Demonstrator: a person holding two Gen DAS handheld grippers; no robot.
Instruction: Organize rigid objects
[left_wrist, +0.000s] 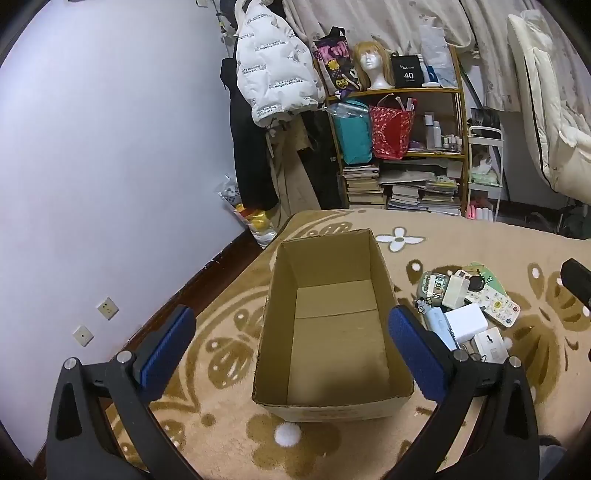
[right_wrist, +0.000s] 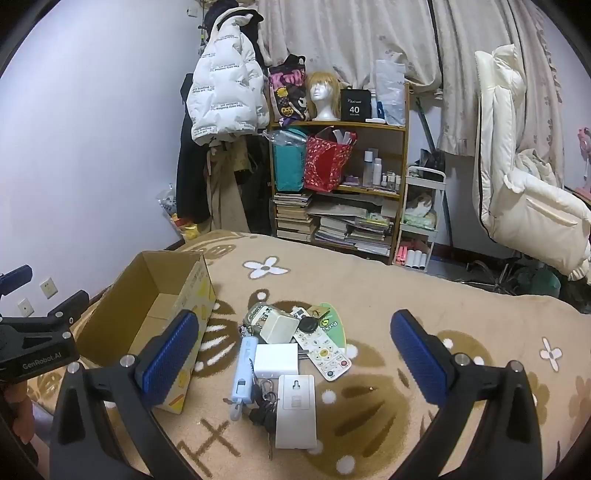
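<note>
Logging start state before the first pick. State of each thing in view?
cardboard box: open, upright, empty
left claw: open, above the box, holding nothing
right claw: open, above the pile, holding nothing
white remote: flat, buttons up
light blue case: lying flat
white charger block: lying flat
keys: beside the blue case

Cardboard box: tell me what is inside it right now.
The cardboard box holds nothing visible: the left wrist view shows its bare floor with a flap seam. Only the strip behind its near wall is hidden. The small items lie in a pile on the blanket beside it.
</note>
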